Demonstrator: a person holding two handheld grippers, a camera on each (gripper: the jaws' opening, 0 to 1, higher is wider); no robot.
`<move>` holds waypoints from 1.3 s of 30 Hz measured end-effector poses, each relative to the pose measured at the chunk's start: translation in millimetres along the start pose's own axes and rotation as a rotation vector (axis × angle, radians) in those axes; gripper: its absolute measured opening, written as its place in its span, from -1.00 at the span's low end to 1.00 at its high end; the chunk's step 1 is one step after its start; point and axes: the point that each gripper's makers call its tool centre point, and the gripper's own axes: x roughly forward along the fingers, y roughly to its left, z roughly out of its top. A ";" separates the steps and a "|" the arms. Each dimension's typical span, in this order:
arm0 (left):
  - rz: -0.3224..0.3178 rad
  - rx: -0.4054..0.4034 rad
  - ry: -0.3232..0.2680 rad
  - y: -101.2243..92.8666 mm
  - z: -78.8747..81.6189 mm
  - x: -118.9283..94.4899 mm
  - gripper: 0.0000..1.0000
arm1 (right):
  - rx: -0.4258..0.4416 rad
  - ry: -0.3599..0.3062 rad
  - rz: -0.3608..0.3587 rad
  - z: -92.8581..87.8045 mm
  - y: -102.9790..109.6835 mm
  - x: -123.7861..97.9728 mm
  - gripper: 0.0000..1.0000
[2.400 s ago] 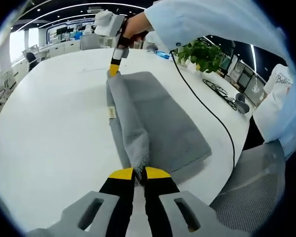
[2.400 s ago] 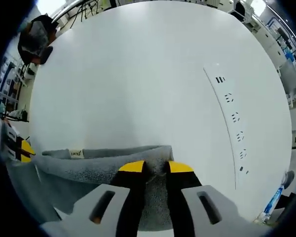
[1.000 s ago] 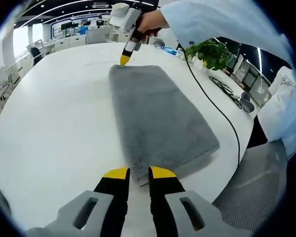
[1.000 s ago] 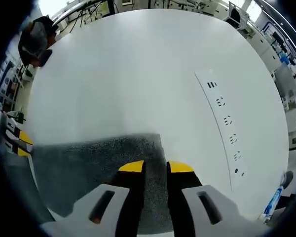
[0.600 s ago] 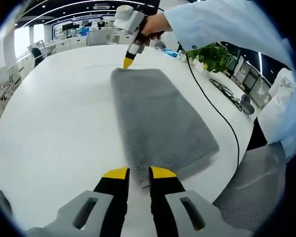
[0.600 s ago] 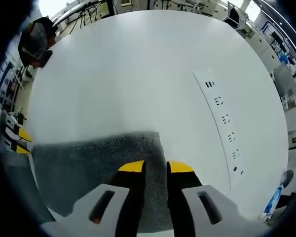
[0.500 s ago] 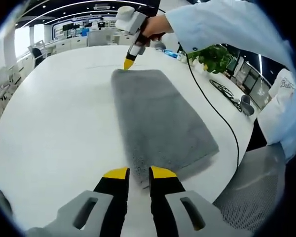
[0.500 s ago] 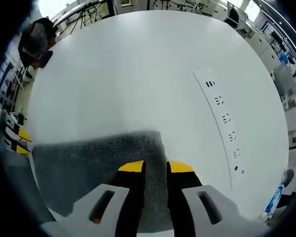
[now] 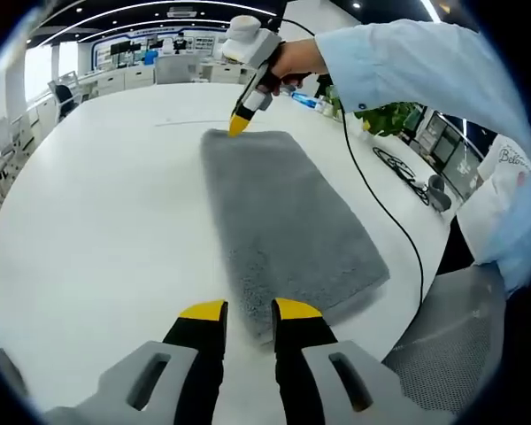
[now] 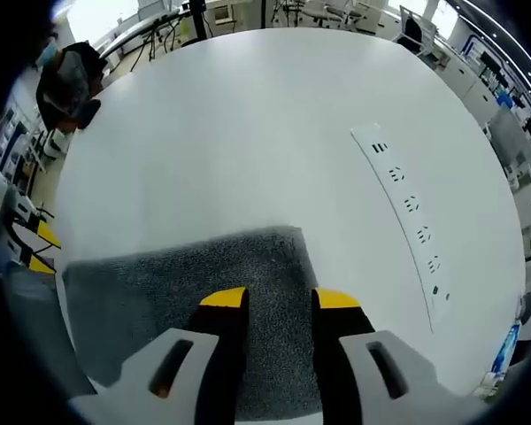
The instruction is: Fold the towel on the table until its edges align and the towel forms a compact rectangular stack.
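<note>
A grey towel (image 9: 283, 212) lies folded flat in a long rectangle on the white table (image 9: 97, 204). My left gripper (image 9: 250, 310) is open at the towel's near corner, with the corner's edge showing between its yellow tips. A hand in a light blue sleeve holds my right gripper (image 9: 238, 126) over the towel's far corner. In the right gripper view that gripper (image 10: 280, 299) is open just above the towel (image 10: 159, 292), near its corner. The left gripper's yellow tips (image 10: 42, 249) show at the left edge of that view.
A black cable (image 9: 380, 204) runs along the table beside the towel. A potted plant (image 9: 385, 115) and a round black wire object (image 9: 391, 161) stand beyond it. A strip of sockets (image 10: 411, 212) is set into the tabletop. A mesh chair (image 9: 451, 354) stands at the table's edge.
Both grippers were shut on a raised towel edge; they laid it over flat and let go. Since half a second ago both pairs of jaws have widened slightly.
</note>
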 end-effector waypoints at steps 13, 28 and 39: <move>0.011 0.039 -0.047 11.9 30.0 -5.6 -0.44 | 0.090 -0.159 -0.050 1.6 5.9 -20.8 0.02; 0.027 0.056 -0.122 26.9 50.9 -6.6 -0.15 | 0.190 -0.277 -0.089 -12.0 20.1 -39.2 0.29; 0.028 0.057 -0.173 32.1 69.9 -10.2 0.11 | 0.235 -0.307 -0.109 -29.2 29.1 -50.6 0.35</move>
